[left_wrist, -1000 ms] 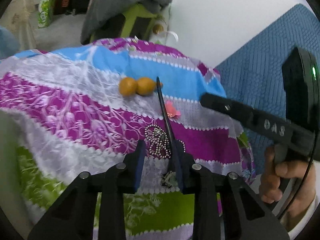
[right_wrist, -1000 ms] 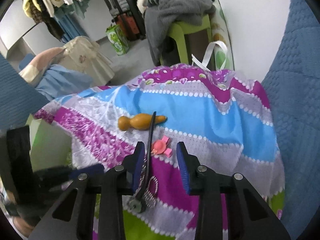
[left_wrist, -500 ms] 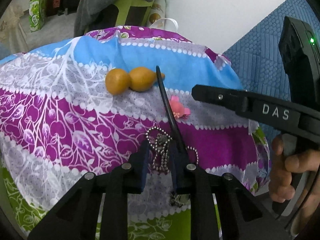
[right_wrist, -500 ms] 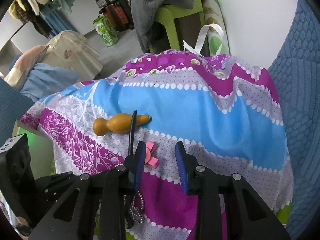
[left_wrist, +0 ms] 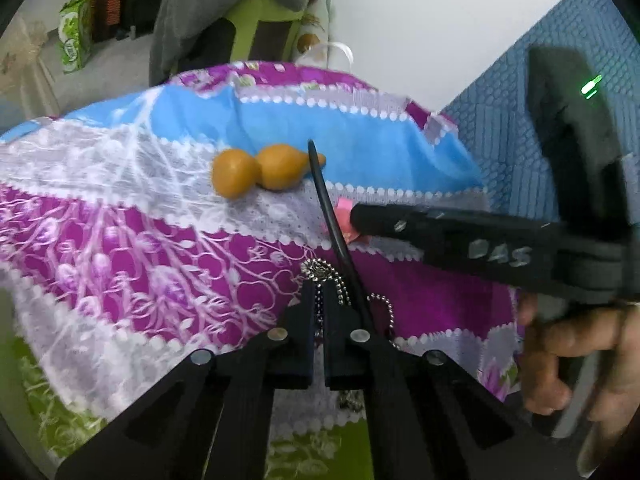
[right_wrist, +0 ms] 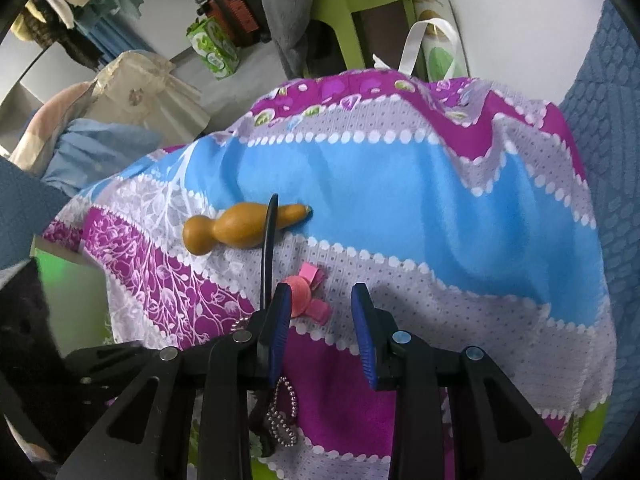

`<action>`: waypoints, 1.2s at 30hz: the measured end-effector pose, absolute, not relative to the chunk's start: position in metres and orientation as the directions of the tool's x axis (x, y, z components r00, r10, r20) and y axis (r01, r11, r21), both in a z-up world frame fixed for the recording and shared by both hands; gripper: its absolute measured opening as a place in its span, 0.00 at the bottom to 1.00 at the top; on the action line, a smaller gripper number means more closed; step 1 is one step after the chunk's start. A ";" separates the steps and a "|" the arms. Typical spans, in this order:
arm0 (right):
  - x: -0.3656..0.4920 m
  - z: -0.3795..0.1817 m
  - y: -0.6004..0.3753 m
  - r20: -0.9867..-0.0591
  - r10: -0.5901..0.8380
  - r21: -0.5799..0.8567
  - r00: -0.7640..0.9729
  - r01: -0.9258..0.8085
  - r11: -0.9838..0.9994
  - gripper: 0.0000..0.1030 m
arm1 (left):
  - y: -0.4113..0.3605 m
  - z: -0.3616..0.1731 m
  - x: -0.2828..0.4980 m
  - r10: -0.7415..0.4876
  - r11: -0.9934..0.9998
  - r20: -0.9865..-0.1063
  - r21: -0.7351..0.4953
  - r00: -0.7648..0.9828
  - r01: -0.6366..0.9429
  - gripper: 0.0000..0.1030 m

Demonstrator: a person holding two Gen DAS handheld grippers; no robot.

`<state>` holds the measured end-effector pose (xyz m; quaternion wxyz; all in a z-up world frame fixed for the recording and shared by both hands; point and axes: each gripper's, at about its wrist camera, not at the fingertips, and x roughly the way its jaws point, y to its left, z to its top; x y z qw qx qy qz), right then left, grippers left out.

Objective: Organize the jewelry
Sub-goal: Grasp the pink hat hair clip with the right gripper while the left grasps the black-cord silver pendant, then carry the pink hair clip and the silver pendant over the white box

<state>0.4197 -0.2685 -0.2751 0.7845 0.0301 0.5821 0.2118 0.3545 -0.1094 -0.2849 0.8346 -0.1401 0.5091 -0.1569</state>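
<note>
A silver bead chain (left_wrist: 326,276) lies on the patterned cloth (left_wrist: 120,248). My left gripper (left_wrist: 318,292) has closed on it; the chain runs between its narrow jaws. A black curved hairband (left_wrist: 328,216) rises beside the left gripper. A pink hair clip (right_wrist: 306,294) lies on the cloth just ahead of my right gripper (right_wrist: 322,300), which is open and empty above it. The chain also shows in the right wrist view (right_wrist: 282,420), under the left finger. An orange gourd ornament (right_wrist: 236,226) lies further back.
The cloth covers a small raised surface that drops off on all sides. A blue quilted surface (right_wrist: 608,128) lies to the right. A green stool with grey clothes (right_wrist: 340,4) stands behind. The right gripper body (left_wrist: 480,244) crosses the left wrist view.
My left gripper has moved forward and its jaws have closed from open onto the bead chain. My right gripper has moved forward over the pink clip and stays open.
</note>
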 end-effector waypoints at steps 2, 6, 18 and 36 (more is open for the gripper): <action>0.419 -0.275 -0.267 -0.898 0.374 0.298 0.231 -0.304 0.905 0.30 | -0.101 -0.276 0.349 -0.411 0.907 -0.793 -0.407 0.449 0.111 0.02; 0.418 -0.276 -0.262 -0.900 0.370 0.287 0.230 -0.325 0.901 0.36 | -0.089 -0.259 0.345 -0.407 0.907 -0.784 -0.409 0.469 0.103 0.02; 0.403 -0.276 -0.231 -0.916 0.269 0.121 0.297 -0.433 0.893 0.28 | -0.060 -0.209 0.315 -0.394 0.904 -0.750 -0.420 0.531 0.078 0.02; 0.324 -0.199 -0.224 -0.840 0.313 0.131 0.443 -0.395 0.909 0.28 | -0.027 -0.169 0.267 -0.345 0.920 -0.744 -0.390 0.572 0.048 0.02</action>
